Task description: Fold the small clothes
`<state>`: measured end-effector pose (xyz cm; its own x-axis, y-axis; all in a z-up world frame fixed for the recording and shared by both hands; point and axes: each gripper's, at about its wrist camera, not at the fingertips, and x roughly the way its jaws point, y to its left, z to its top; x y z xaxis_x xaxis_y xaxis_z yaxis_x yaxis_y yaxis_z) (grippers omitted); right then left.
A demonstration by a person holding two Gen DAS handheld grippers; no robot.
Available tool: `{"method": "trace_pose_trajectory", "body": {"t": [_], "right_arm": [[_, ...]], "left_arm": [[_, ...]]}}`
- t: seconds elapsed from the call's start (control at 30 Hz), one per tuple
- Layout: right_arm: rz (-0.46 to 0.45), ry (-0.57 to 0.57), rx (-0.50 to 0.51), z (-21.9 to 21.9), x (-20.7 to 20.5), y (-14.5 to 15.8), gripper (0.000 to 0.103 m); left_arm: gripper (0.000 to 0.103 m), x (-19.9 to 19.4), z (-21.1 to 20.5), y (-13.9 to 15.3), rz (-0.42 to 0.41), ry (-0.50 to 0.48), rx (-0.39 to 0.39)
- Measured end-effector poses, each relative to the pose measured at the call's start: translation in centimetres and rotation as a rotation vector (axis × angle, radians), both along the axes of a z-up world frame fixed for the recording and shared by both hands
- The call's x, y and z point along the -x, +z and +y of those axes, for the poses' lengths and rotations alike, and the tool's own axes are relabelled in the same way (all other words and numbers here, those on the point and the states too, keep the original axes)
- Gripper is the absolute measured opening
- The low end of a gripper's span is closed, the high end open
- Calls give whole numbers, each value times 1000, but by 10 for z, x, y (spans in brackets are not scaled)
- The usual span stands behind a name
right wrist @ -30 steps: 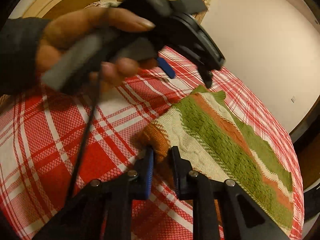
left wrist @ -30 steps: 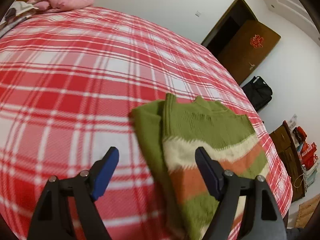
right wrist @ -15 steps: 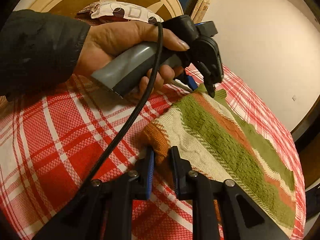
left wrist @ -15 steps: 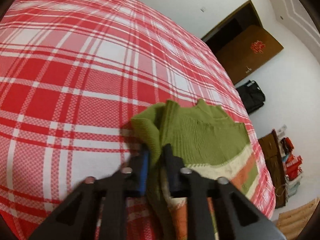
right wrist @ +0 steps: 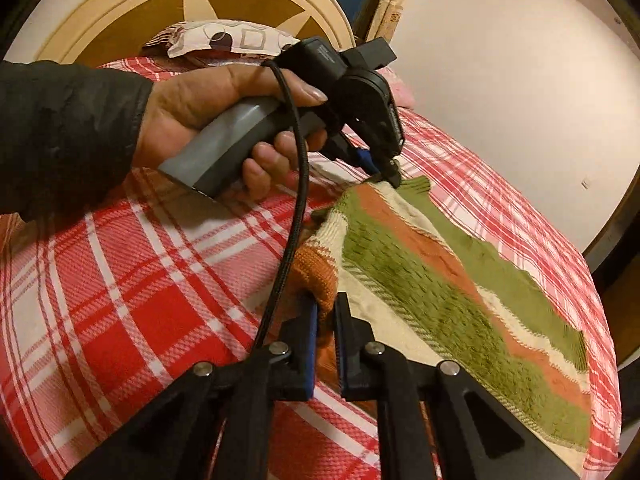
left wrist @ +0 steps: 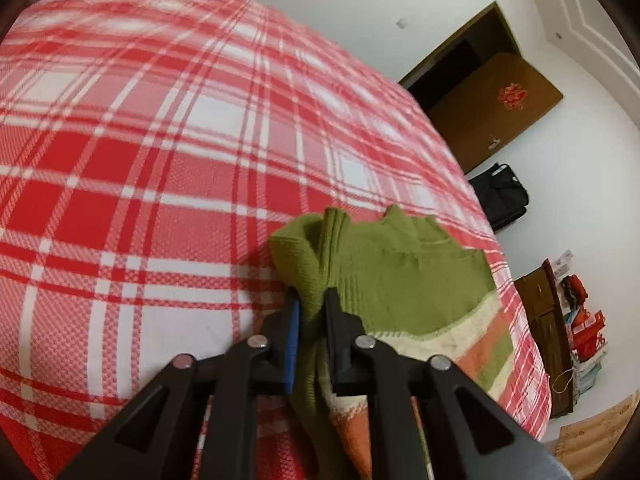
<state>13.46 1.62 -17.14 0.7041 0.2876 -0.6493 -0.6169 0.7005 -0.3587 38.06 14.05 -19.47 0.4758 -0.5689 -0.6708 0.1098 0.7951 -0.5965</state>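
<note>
**A:** How do the jaws stand on each side?

**B:** Both are drawn in narrow with knit between them. The left gripper (left wrist: 311, 314) is clamped on a bunched green edge of the sweater (left wrist: 404, 276) near the neck end. The right gripper (right wrist: 326, 322) pinches the orange ribbed corner (right wrist: 316, 272) at the other end of the same side. Only the thickness of fabric keeps each pair apart.

**A:** And the sweater itself?

**B:** It lies on the bed (left wrist: 160, 160), on the red plaid cover, mostly flat, with green, cream and orange stripes running along it. The held side is slightly gathered where the pads bite. From the right wrist view the left hand (right wrist: 208, 108) and its tool sit at the far corner, touching the cloth.

**A:** So what makes this fold go well?

**B:** I'd say lift both corners together and level, keeping the edge between them taut so it doesn't sag or twist. Carry it across toward the opposite side and lay it down with edges matching. Don't loosen the pinch until the cloth rests on itself.

**A:** Any risk?

**B:** The knit is thick and stretchy; an uneven pull could skew the fold, and the left bite looks bunched, so it may drag extra layers.
</note>
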Motion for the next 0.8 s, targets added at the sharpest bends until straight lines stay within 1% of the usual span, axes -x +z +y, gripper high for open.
{"method": "trace_pose_trajectory", "body": {"t": [0.03,0.1,0.13,0.17,0.2,0.23,0.33,0.5,0.6,0.67,0.7,0.77,0.8], "right_arm": [[4,-4,-6,-1,0,-1,7],[10,-6,-12,-1,-1,-1,7],[7,-4,-10,-1,1,-1,7],[6,1,-9,0,2,-2,7],[8,8,-8,2,3,-1,7],[8,12,-6,3,4,-1,7],[10,20,-16,2,5,1,7],[30,-1,-59,-14,0,8,7],[36,-37,-92,-35,-5,16,7],[33,-57,-128,-51,-6,25,1],[27,-73,-151,-61,-6,32,0],[13,-99,-189,-79,-5,44,0],[15,-111,-224,-91,-5,52,0]], "left_arm": [[26,-1,1,-2,9,0,7],[32,-2,0,-6,16,3,13],[31,-2,-1,-5,10,1,6],[27,0,-3,-4,-2,-5,3],[15,1,-6,-2,-17,-20,-10],[12,2,-8,1,-32,-30,-12],[11,7,-9,13,-84,-35,-3],[10,7,-11,25,-110,-20,24],[10,4,-12,29,-107,-3,66],[10,4,-12,35,-107,7,122],[10,4,-15,39,-113,10,132],[10,4,-26,49,-129,1,136],[10,3,-34,55,-138,-4,112]]}}
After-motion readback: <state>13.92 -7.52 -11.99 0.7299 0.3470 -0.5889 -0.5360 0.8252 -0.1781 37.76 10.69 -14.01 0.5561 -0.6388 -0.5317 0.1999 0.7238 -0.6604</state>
